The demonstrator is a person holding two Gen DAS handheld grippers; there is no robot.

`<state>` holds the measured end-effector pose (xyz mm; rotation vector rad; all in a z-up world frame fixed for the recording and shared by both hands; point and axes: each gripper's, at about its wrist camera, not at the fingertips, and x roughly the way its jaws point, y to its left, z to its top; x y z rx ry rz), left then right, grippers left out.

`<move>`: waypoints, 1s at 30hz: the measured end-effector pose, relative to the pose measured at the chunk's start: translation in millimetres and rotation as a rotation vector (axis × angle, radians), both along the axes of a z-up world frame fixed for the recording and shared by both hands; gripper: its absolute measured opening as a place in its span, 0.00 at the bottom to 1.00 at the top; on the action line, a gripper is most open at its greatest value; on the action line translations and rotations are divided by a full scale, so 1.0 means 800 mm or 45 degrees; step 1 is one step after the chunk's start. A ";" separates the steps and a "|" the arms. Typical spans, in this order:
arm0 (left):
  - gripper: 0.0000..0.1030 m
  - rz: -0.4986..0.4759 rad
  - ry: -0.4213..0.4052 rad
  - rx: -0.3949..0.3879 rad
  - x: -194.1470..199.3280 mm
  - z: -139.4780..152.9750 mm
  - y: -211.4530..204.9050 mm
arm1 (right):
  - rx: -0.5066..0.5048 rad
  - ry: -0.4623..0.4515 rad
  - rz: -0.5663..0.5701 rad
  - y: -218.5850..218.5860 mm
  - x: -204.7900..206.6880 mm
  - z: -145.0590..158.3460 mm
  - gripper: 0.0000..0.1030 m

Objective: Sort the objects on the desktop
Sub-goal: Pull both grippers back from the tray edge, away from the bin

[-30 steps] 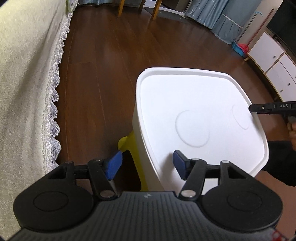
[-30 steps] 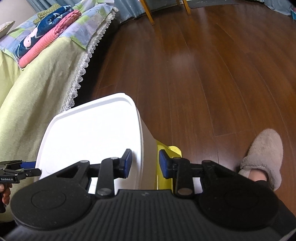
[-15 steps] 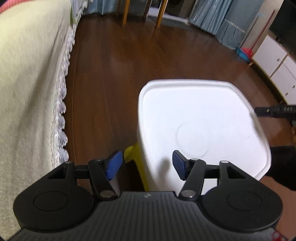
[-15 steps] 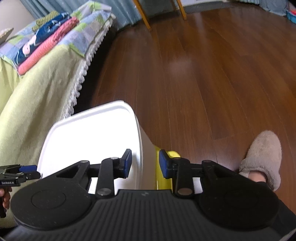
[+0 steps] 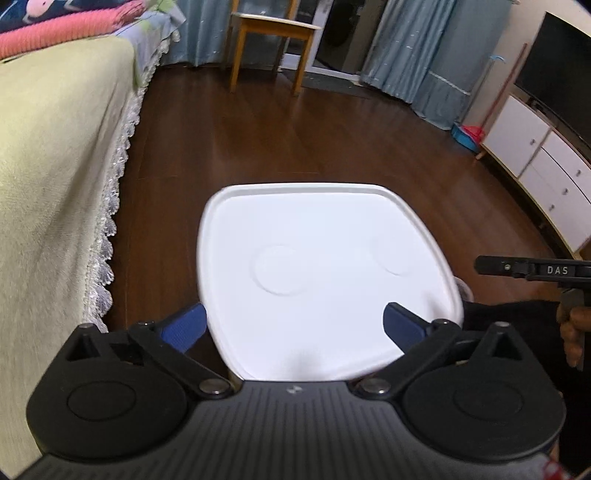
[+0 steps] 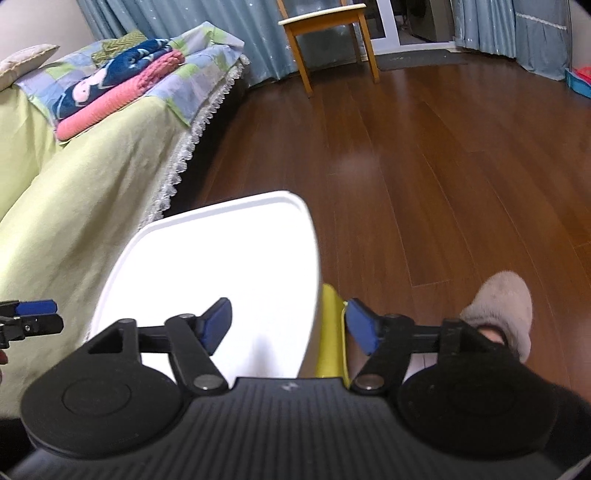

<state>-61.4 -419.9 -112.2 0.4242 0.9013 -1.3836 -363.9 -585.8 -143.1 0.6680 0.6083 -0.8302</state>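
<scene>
— Beneath the left claw (image 5: 293, 325): what is recorded?
— White tabletop (image 5: 332, 236), bare surface. Jaws opening, spread wide, nothing between the pads.
— And the right claw (image 6: 288, 325)?
— Jaws opening, gripping nothing; the tabletop's right edge and a yellow object (image 6: 332, 332) lie below the gap. No objects to sort are visible on the tabletop.
— Surroundings?
— Bed (image 5: 48, 184) left of the left claw; a slippered foot (image 6: 498, 310) right of the right claw.

Tray (image 5: 325, 236): smooth white plastic, slight sheen. Floor (image 5: 295, 140): glossy dark wood. Bedspread (image 5: 48, 177): matt cloth, lace edge. Slipper (image 6: 498, 306): fuzzy. Chair (image 6: 325, 33): light wood. Pads (image 5: 183, 326): ribbed blue.
</scene>
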 end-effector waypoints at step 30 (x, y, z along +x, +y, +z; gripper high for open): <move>0.99 -0.038 -0.267 0.183 -0.051 -0.045 0.018 | 0.270 -0.093 -0.097 0.035 -0.045 -0.023 0.60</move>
